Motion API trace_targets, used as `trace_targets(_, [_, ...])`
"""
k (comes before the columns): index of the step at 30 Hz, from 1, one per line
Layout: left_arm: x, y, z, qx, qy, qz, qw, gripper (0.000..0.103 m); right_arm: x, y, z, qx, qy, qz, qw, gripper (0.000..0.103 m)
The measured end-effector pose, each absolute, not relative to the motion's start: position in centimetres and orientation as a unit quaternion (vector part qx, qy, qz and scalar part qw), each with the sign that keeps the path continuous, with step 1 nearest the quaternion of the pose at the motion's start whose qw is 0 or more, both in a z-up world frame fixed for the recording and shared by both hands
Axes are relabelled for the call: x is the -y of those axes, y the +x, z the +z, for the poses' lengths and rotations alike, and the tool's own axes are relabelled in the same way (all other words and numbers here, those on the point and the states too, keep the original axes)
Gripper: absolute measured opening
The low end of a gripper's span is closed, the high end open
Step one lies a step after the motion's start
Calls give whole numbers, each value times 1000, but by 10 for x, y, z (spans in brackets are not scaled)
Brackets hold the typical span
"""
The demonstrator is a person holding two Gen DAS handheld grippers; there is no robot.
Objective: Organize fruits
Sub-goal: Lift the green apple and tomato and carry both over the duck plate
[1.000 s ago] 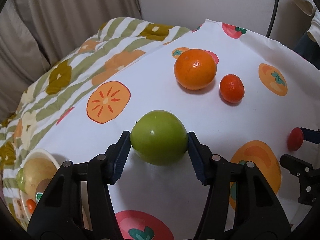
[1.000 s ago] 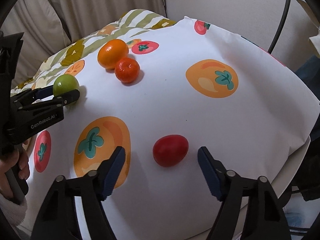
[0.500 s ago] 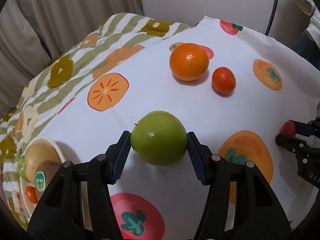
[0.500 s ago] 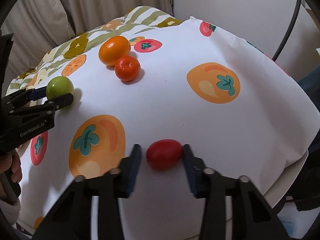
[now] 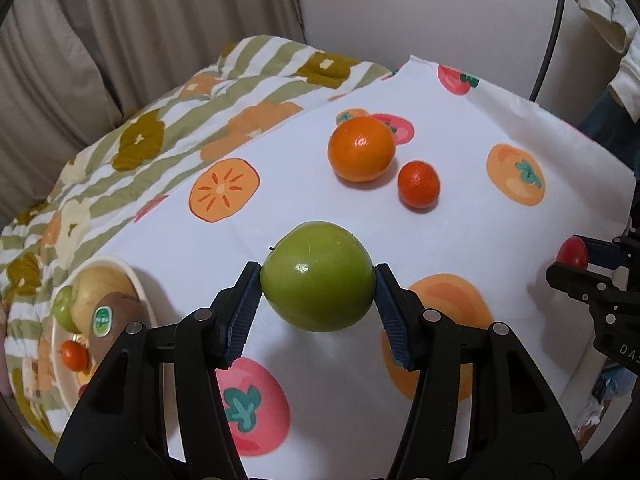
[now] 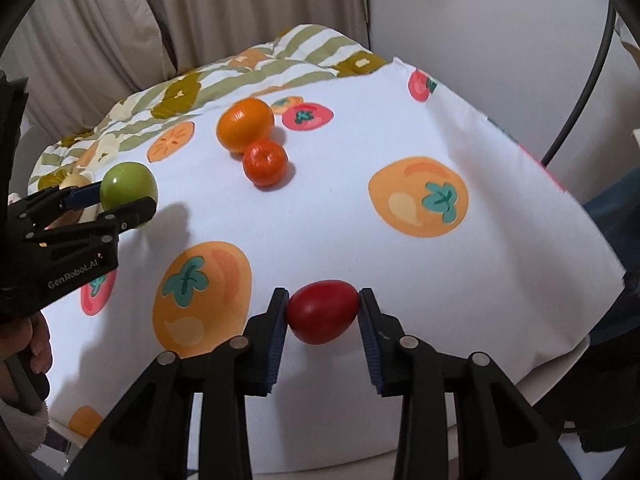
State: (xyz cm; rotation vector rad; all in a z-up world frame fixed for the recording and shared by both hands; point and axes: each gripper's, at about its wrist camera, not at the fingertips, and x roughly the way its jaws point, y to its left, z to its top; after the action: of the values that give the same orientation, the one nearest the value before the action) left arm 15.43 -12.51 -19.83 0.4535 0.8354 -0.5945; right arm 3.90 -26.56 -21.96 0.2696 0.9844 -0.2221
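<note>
My left gripper point(image 5: 318, 280) is shut on a green apple point(image 5: 318, 276), held a little above the fruit-print cloth point(image 5: 280, 216). In the right wrist view that apple point(image 6: 127, 186) and the left gripper point(image 6: 120, 200) show at the left edge. A small red tomato point(image 6: 322, 311) sits pinched between the pads of my right gripper point(image 6: 322, 308), just off the cloth. The tomato point(image 5: 573, 251) and the right gripper point(image 5: 576, 260) also appear at the right edge of the left wrist view. An orange point(image 5: 361, 149) and a smaller tangerine point(image 5: 418, 185) lie together on the cloth further back.
A cream bowl point(image 5: 140, 292) at the lower left holds a pear, a kiwi with a sticker, a small green fruit and a small orange one. A striped quilt point(image 5: 160, 128) covers the back left. Curtains, a wall and a dark cable stand behind. A hand point(image 6: 36, 340) grips the left handle.
The right gripper has closed on the red tomato and raised it slightly. The left gripper has lifted the green apple off the cloth, bringing more of the bowl into view.
</note>
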Motion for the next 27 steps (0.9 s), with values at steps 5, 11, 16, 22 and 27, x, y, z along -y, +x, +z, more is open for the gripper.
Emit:
trace_targets(5, [125,140,-178,-393,192,-262,860,61,273,35,-200,-457,113,-85,878,32])
trace_targets(11, [119,123,-151,-384,157,-231,880,61,275,33,-172,-442,90,-48,891,32])
trace_targets(16, [104,115,-129,-372,124,-189,900,61,270,40,-153,-431,76,0,899,32])
trace_targets(22, [63,111,-109,-362,88,-125,919,61,245,61,-133,-412,43,66,908,32])
trace_targets(27, [24,113,-102,-361,72,-77,927,61,209,83,-122,-399,22,118,909,32])
